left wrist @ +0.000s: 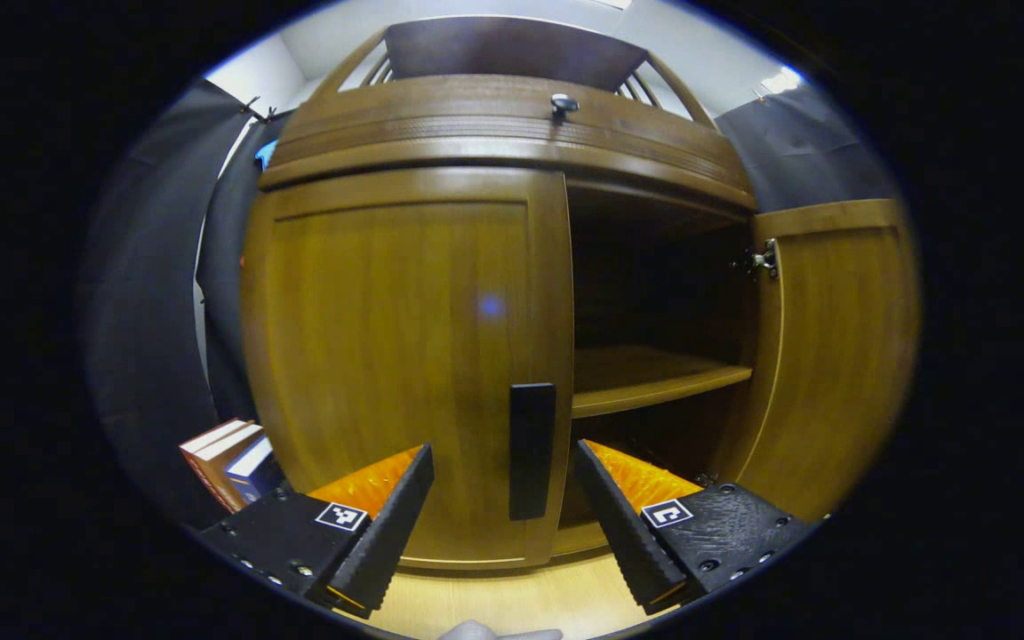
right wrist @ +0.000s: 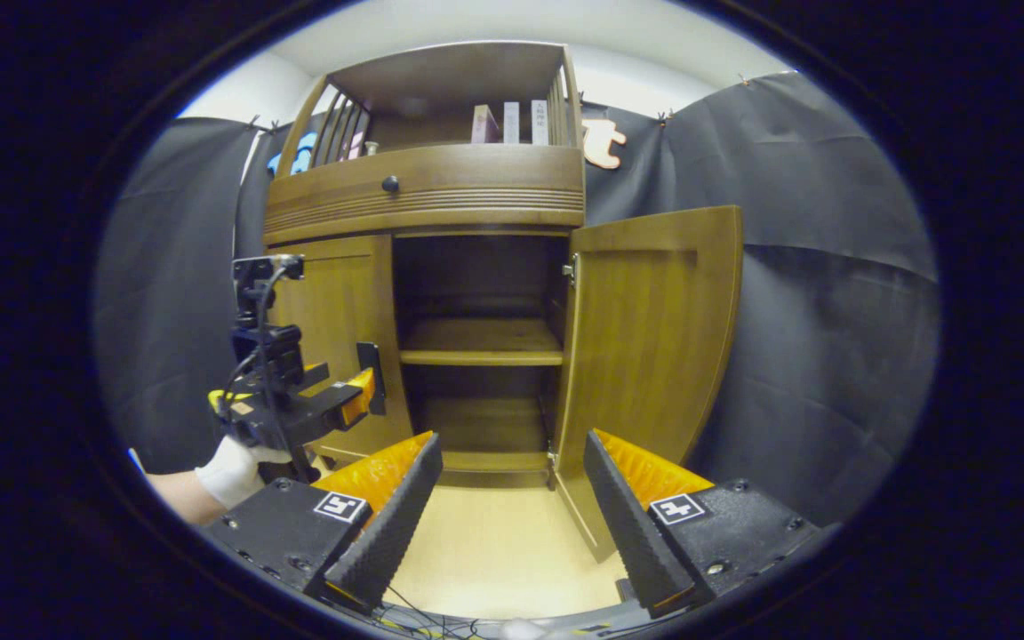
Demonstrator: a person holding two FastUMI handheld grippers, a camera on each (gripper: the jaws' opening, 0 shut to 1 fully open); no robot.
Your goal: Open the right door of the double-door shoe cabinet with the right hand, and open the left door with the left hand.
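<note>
Directly between the spread left claw (left wrist: 503, 524) fingers, the left door's handle (left wrist: 532, 451).

No legible text, brand, or number. Square black-and-white coded markers, bearing patterns rather than characters, sit on the finger mounts of the left hand-held gripper (left wrist: 503, 511) in the left gripper view and of the right hand-held gripper (right wrist: 512, 516) in the right gripper view. Books (right wrist: 512, 123) on the shoe cabinet's upper shelf carry spine markings too small to read; the stacked books (left wrist: 232, 458) beside the cabinet show no readable print.
</note>
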